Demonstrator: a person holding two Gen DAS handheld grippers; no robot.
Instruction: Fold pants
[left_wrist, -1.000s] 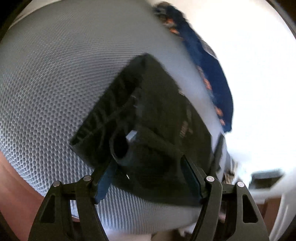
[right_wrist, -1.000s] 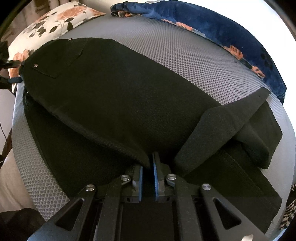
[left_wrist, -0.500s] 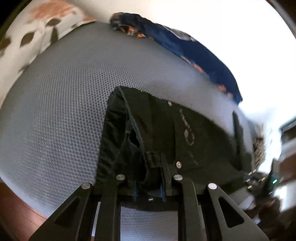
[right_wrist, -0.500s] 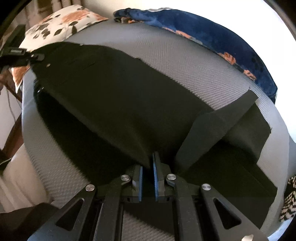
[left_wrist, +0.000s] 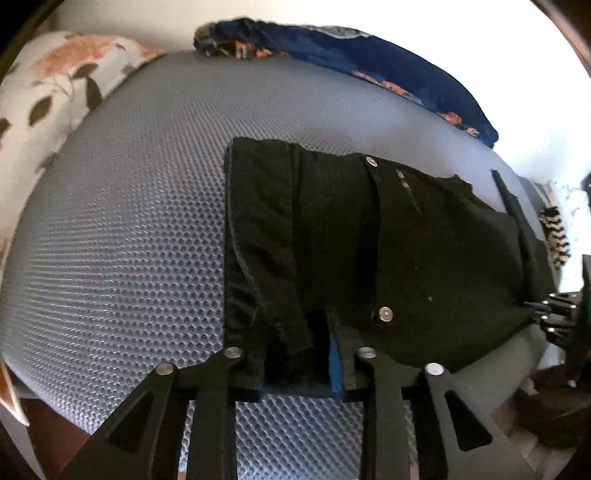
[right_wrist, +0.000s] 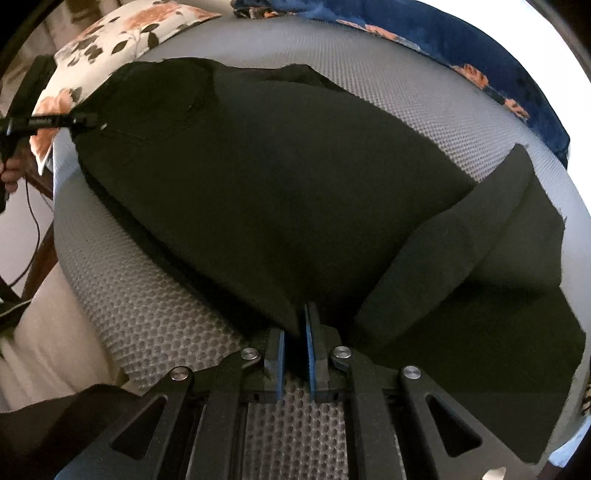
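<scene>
The left black two-finger gripper with blue pads (left_wrist: 299, 354) points steeply down, its jaws opening — dark cloth bunched between them at the waistband. The right black two-finger gripper with blue pads (right_wrist: 295, 347) also points steeply down, jaws nearly together, pinching a fold of dark fabric — its tip (left_wrist: 535, 308) shows in the left view.

A grey honeycomb-mesh mattress (left_wrist: 129, 229) filled the room, a floral pillow (left_wrist: 55, 92) at its corner and a navy floral blanket (left_wrist: 388, 70) bunched along the far edge under glaring light.
</scene>
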